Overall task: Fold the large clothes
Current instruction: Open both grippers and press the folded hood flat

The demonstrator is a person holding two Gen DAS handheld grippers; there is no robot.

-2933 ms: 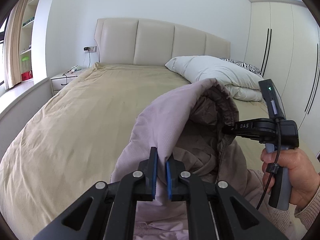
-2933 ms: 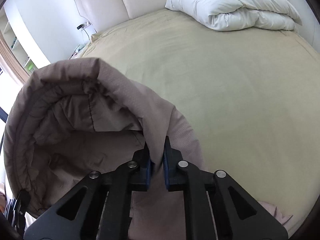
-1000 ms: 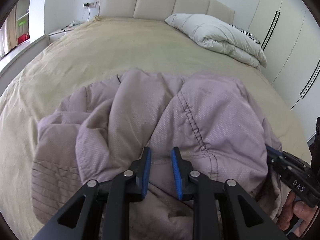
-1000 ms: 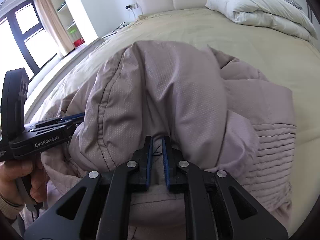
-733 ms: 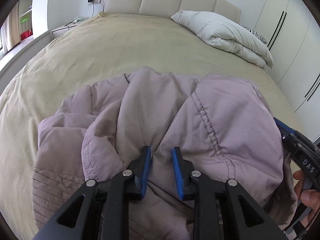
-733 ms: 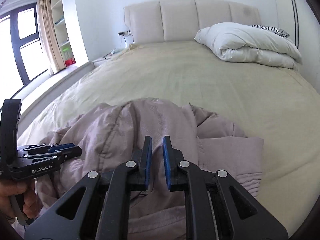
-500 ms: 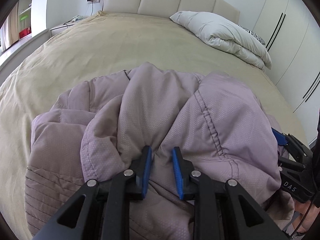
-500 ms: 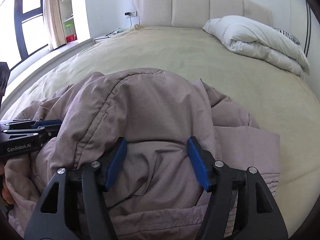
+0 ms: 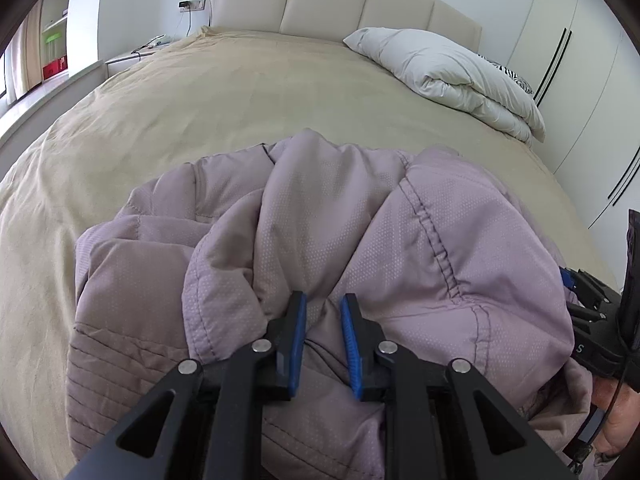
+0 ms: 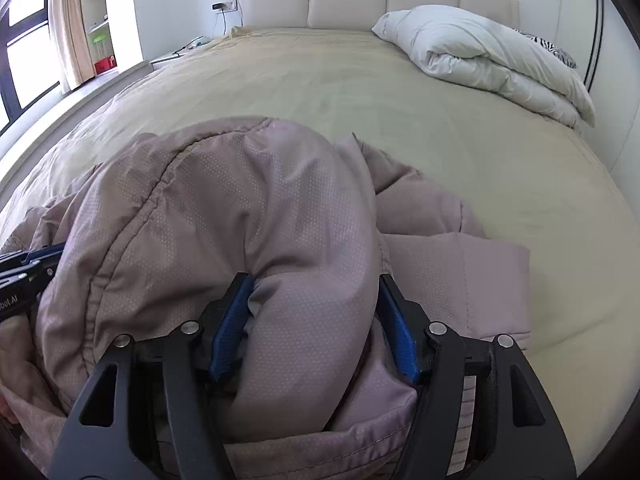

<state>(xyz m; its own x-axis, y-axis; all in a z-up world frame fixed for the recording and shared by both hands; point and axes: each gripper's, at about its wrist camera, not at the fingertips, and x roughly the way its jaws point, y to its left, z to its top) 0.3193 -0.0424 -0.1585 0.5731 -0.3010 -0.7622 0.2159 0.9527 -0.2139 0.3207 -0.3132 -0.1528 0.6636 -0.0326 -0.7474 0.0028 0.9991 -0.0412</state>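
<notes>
Letting go cleanly is the step in hand, I judge. The right gripper (image 10: 314, 322) stands with jaws wide apart around a puffy roll of the mauve jacket (image 10: 248, 208), pinching nothing. The left gripper (image 9: 323, 344) has its jaws parted a little, with a fold of fabric between them, apparently unclamped. The jacket lies bunched on the beige bed (image 9: 224, 92), with a white duvet (image 9: 448, 68) at two o'clock. Both tools should back straight out so no fabric drags, and the folded bulk should then be pressed flat.

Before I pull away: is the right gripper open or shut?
Open: the right gripper fingers stand wide apart astride the jacket.
</notes>
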